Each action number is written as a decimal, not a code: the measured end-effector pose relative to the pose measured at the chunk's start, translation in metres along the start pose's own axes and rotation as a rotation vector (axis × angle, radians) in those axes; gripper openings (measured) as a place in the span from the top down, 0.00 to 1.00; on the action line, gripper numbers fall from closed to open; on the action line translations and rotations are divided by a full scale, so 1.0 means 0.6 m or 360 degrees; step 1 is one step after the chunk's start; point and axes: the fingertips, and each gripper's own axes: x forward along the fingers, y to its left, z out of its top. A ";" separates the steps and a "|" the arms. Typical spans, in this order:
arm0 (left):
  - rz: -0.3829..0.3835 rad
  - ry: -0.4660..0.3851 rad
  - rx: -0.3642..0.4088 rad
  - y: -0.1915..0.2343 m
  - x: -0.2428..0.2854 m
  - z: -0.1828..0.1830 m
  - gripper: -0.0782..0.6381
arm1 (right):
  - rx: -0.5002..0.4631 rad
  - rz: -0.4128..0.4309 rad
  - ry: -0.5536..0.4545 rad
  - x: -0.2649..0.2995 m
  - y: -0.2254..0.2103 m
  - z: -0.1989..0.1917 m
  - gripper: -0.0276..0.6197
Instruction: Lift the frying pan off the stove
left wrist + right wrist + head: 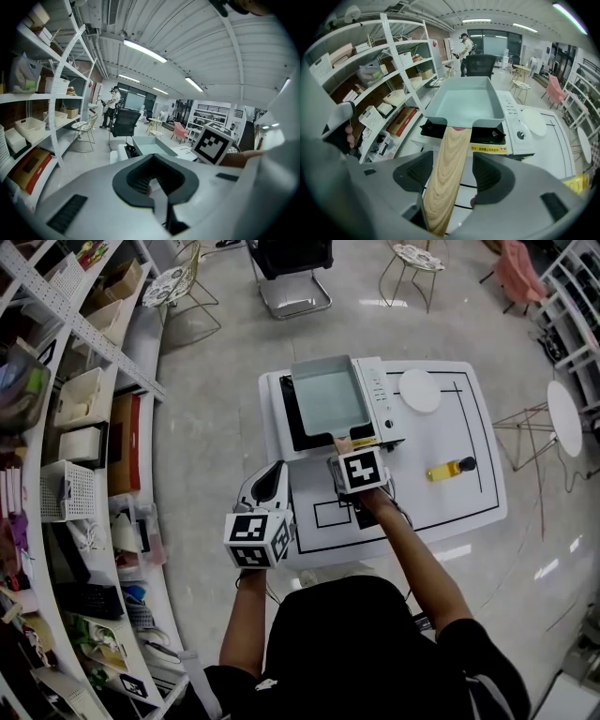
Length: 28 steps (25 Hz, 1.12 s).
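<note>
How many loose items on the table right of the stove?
2: a white round disc beside the stove, and a yellow item with a black end nearer the front of the table. The arm may hide more.

The frying pan (328, 395) sits on the stove (389, 401) at the desk's (469, 498) left rear, a plate (419, 390) just right, shelves (84, 474) farther left.

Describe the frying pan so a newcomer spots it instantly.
At the white table's left end sits a white stove. The frying pan rests on its black burner: rectangular, pale grey-green, with a light wooden handle, unlike the round white plate beside it.
</note>
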 end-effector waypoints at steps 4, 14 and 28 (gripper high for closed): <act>0.0004 -0.0007 -0.0006 0.001 0.000 0.001 0.87 | -0.0056 -0.0086 0.0090 -0.001 -0.020 -0.006 0.56; -0.0001 -0.0010 -0.0017 -0.003 -0.006 0.001 0.87 | -0.0084 -0.0131 0.0250 0.021 -0.036 -0.044 0.66; 0.0002 -0.0010 -0.0028 -0.009 -0.012 -0.005 0.87 | -0.0023 -0.0094 0.0295 0.020 -0.029 -0.066 0.91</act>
